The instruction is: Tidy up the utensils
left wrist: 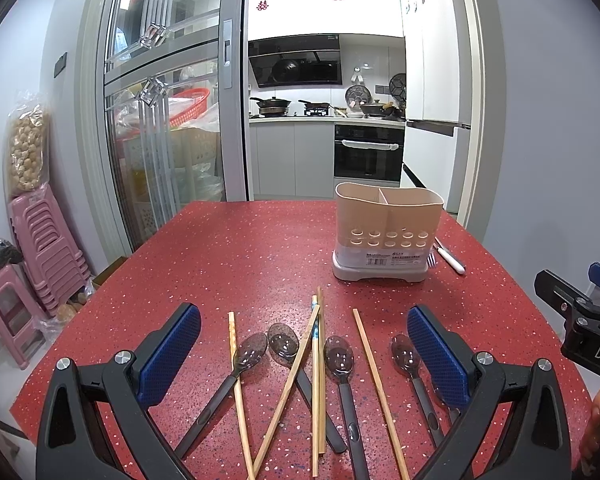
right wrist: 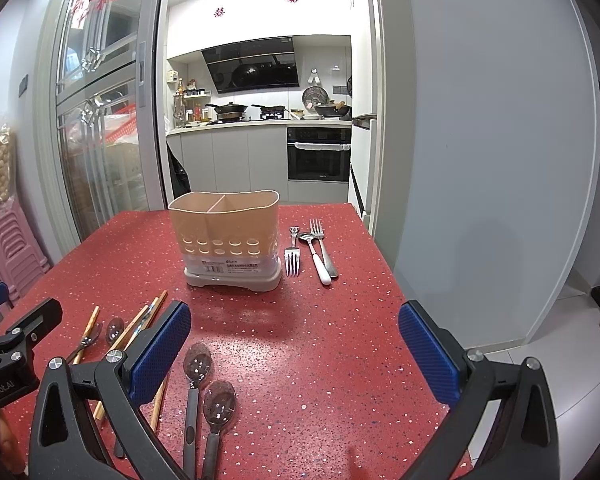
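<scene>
Both grippers are wide open and hold nothing. The left gripper (left wrist: 304,356) hangs over 4 dark spoons (left wrist: 339,358) and the chopsticks (left wrist: 367,354) near the front edge of the red table (left wrist: 240,248). The right gripper (right wrist: 294,344) is over bare table. The beige holder (right wrist: 225,236) stands farther back, with forks (right wrist: 292,258) just beside it.

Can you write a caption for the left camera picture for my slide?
Open left gripper hovers over dark spoons and wooden chopsticks on a red table, beige utensil holder beyond.
</scene>
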A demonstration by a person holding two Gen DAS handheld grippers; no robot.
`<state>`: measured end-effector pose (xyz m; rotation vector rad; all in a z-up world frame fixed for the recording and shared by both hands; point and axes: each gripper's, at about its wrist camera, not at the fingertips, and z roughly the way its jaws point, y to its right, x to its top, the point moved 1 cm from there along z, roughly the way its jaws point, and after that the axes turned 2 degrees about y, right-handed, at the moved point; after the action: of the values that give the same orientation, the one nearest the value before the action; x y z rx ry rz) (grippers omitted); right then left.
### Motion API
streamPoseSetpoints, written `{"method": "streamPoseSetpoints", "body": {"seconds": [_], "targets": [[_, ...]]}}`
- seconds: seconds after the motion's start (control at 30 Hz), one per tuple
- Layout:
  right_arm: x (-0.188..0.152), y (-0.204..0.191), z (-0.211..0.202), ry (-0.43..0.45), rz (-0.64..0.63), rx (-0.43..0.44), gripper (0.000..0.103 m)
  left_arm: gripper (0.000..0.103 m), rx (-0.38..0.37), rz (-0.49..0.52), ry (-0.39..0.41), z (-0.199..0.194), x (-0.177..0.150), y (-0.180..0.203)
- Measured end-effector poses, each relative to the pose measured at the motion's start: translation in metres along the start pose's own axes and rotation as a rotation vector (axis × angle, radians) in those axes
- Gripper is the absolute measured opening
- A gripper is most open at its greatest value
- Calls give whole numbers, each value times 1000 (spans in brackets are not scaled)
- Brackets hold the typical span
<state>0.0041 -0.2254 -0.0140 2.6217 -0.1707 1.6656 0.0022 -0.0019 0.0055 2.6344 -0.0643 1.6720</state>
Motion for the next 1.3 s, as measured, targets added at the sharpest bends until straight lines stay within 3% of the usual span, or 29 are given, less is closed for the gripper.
{"method": "streamPoseSetpoints", "body": {"seconds": [1.3], "targets": [[-3,-1,4,-12,-2,6,103,103,4,-12,-22,6,-5,-7]]}}
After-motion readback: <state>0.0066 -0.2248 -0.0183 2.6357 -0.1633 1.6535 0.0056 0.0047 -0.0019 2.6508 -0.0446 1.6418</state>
